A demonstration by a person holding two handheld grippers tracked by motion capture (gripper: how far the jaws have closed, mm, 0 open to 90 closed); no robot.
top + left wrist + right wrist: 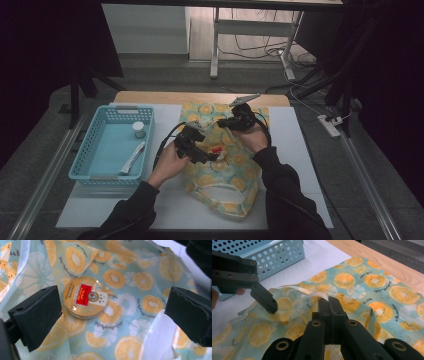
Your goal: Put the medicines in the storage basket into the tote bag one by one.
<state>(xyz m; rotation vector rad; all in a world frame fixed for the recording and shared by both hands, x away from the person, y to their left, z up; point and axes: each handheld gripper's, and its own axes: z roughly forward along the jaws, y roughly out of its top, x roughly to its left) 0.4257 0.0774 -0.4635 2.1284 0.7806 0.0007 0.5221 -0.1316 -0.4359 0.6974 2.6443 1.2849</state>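
A cloth bag printed with orange slices lies on the white mat. My right gripper is shut on the bag's white-trimmed edge and holds it lifted; its jaws press together on the cloth. A round golden tin with a red label rests on the bag's fabric. The left gripper hovers over the tin, open, with nothing between its pads. From above, the tin shows as a red spot just beyond the left gripper. One left finger hangs over the bag's opening.
A light blue basket stands at the left of the mat and holds a small white jar and a white tube. Its perforated wall lies beyond the bag. The wooden table edge runs behind.
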